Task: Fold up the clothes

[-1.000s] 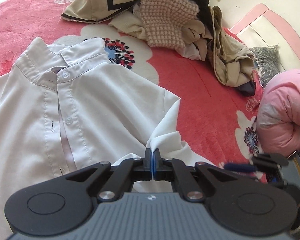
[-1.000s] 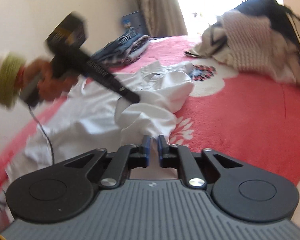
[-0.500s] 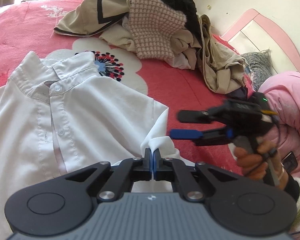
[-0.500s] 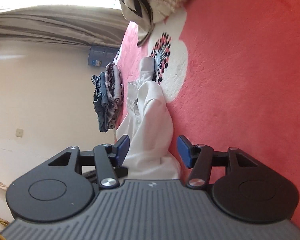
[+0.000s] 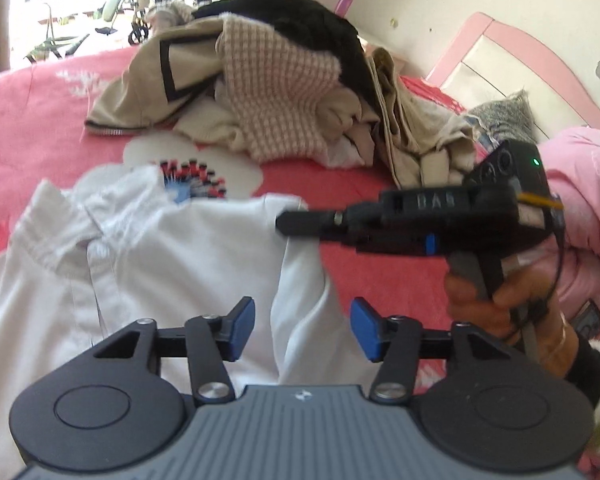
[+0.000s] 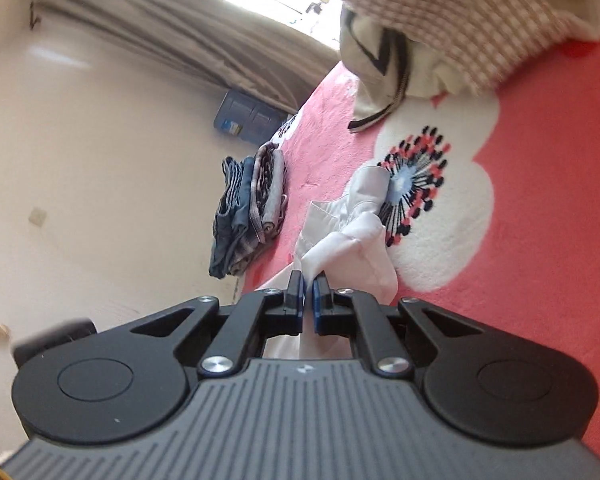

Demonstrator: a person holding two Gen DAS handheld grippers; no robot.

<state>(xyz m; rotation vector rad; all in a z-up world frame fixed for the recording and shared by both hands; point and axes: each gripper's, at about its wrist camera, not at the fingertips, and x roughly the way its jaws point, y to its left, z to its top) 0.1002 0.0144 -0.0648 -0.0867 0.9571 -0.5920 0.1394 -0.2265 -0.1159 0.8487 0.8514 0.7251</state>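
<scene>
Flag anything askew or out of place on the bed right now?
The white shirt lies rumpled, collar twisted, its sleeve bunched where the right gripper pinches it. Behind it, an unfolded clothes heap sprawls, unlike the neat folded stack at the bed edge. Nothing looks damaged.

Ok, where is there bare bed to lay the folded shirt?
Bare red blanket lies right of the white shirt, below the clothes pile. Another strip runs between the shirt and the folded stack. The headboard side is crowded by the pile and pink quilt.

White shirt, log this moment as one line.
left tongs open over white shirt | right tongs shut on shirt fold | unfolded pile behind
</scene>
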